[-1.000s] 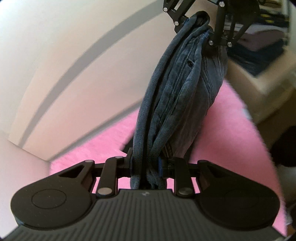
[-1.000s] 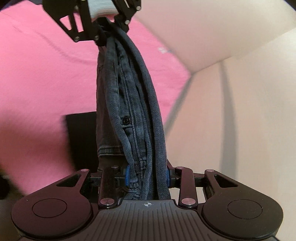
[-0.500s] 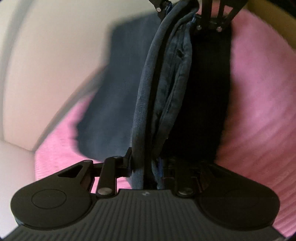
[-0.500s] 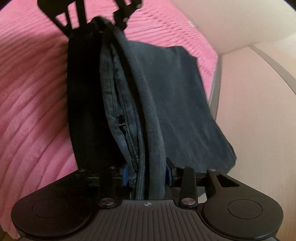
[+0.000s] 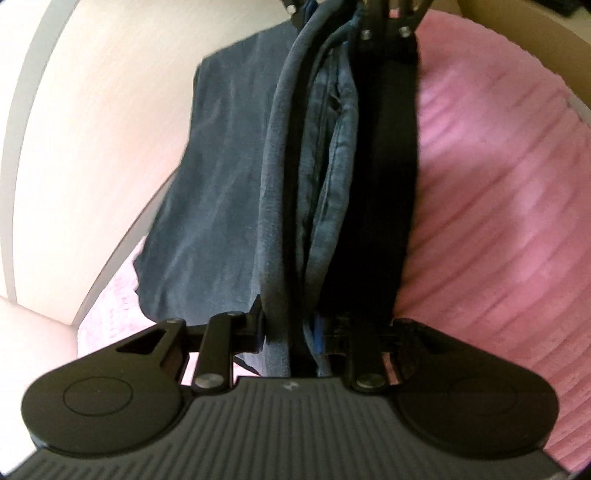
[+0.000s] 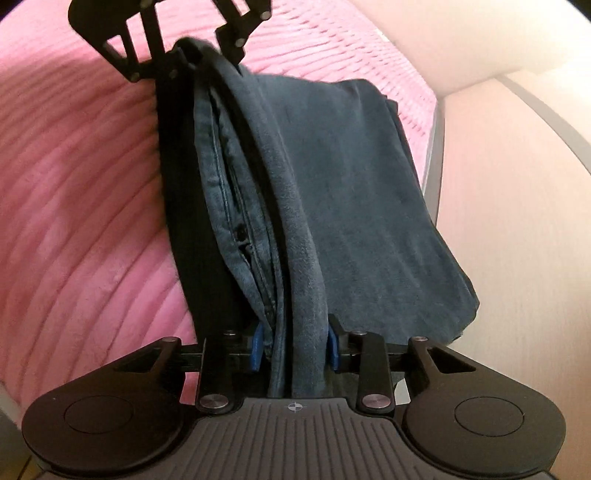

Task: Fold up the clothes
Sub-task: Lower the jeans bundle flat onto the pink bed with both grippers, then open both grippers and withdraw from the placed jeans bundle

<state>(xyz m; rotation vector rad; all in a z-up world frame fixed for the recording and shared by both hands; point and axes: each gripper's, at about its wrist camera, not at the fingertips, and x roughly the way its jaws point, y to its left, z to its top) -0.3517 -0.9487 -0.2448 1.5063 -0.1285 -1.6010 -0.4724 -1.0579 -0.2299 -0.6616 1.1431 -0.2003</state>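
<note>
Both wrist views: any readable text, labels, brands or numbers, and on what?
No readable words or numbers.
Left gripper body: small pale emblem, too blurred to read.
Right gripper body: small crosshair circle mark, no lettering.
Jeans: button visible, any stamping too small to read.
Pink blanket: no print.

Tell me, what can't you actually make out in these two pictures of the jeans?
- Left view: the right gripper is cut off by the top edge.
- Both views: the strip under the held edge of the jeans is black shadow; no detail shows.
- Left view: the left gripper has its right pad buried in cloth and shadow.
- Both views: the far end of the pink blanket is hidden.
</note>
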